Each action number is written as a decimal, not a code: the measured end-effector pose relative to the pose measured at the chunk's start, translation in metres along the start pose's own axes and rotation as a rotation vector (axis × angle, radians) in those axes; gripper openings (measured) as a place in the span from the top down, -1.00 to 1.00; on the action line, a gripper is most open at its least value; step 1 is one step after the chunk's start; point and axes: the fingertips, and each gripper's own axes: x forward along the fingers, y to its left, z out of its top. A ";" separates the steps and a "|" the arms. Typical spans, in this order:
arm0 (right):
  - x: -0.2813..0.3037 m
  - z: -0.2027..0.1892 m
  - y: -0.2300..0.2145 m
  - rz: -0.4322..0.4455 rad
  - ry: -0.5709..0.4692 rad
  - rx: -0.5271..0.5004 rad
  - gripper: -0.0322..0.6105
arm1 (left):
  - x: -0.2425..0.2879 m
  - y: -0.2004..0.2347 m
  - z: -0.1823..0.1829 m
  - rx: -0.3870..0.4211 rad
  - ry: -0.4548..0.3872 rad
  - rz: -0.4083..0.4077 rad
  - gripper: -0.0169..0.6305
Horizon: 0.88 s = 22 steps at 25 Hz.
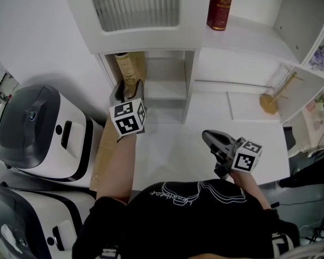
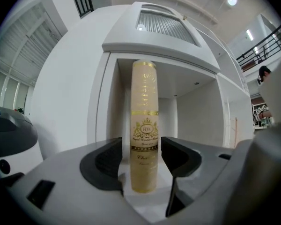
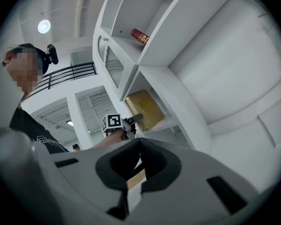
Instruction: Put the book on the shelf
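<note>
My left tongs [image 2: 141, 161] are spread, with the cream and gold book [image 2: 145, 125] standing upright between them, a thin gap on each side. The book sits in the lower left compartment of the shelf [image 1: 167, 99], spine towards me. On the spine I read a gold crown crest with "RW" and a line starting "Cha"; the rest is too small to read. My right tongs [image 3: 133, 179] are pressed together with nothing in them, held over the desk [image 1: 167, 150]. A red book [image 1: 220, 4] stands on a higher shelf.
</note>
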 end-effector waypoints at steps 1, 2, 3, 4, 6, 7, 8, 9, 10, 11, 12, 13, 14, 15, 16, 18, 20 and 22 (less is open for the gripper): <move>-0.002 0.001 0.002 0.006 0.002 -0.004 0.88 | -0.006 -0.001 0.000 0.015 0.004 0.003 0.18; -0.004 0.002 0.004 0.012 0.004 -0.007 0.88 | -0.011 -0.003 0.000 0.027 0.010 0.002 0.18; -0.007 0.004 0.006 0.019 0.007 -0.010 0.88 | -0.018 -0.005 -0.001 0.029 0.018 -0.003 0.18; -0.009 0.005 0.007 0.025 0.010 -0.014 0.88 | -0.025 -0.008 -0.001 0.022 0.025 -0.011 0.18; -0.014 0.009 0.010 0.036 0.013 -0.027 0.88 | -0.042 -0.015 -0.001 -0.006 0.032 -0.032 0.18; -0.017 0.012 0.011 0.042 0.014 -0.033 0.88 | -0.052 -0.020 -0.001 -0.025 0.032 -0.048 0.18; -0.021 0.015 0.012 0.048 0.015 -0.039 0.88 | -0.062 -0.027 -0.002 -0.049 0.033 -0.072 0.19; -0.024 0.018 0.014 0.055 0.016 -0.044 0.88 | -0.073 -0.036 -0.003 -0.075 0.035 -0.103 0.19; -0.027 0.021 0.015 0.062 0.017 -0.048 0.88 | -0.083 -0.047 -0.004 -0.100 0.040 -0.138 0.19; -0.029 0.024 0.017 0.070 0.017 -0.053 0.88 | -0.093 -0.057 -0.006 -0.121 0.048 -0.173 0.19; -0.031 0.026 0.018 0.078 0.018 -0.058 0.88 | -0.103 -0.068 -0.008 -0.138 0.059 -0.208 0.20; -0.032 0.028 0.020 0.084 0.019 -0.063 0.88 | -0.113 -0.080 -0.011 -0.152 0.072 -0.244 0.21; -0.033 0.029 0.021 0.090 0.022 -0.069 0.88 | -0.122 -0.092 -0.013 -0.166 0.084 -0.283 0.21; -0.034 0.030 0.023 0.096 0.026 -0.074 0.88 | -0.131 -0.105 -0.014 -0.184 0.094 -0.326 0.27; -0.035 0.031 0.025 0.105 0.031 -0.079 0.88 | -0.141 -0.118 -0.015 -0.205 0.100 -0.374 0.39; -0.036 0.033 0.032 0.132 0.035 -0.087 0.88 | -0.160 -0.147 -0.014 -0.237 0.107 -0.477 0.59; -0.038 0.036 0.041 0.165 0.028 -0.092 0.88 | -0.178 -0.173 -0.012 -0.244 0.111 -0.565 0.73; -0.043 0.037 0.048 0.192 0.019 -0.092 0.88 | -0.193 -0.195 -0.014 -0.236 0.116 -0.626 0.88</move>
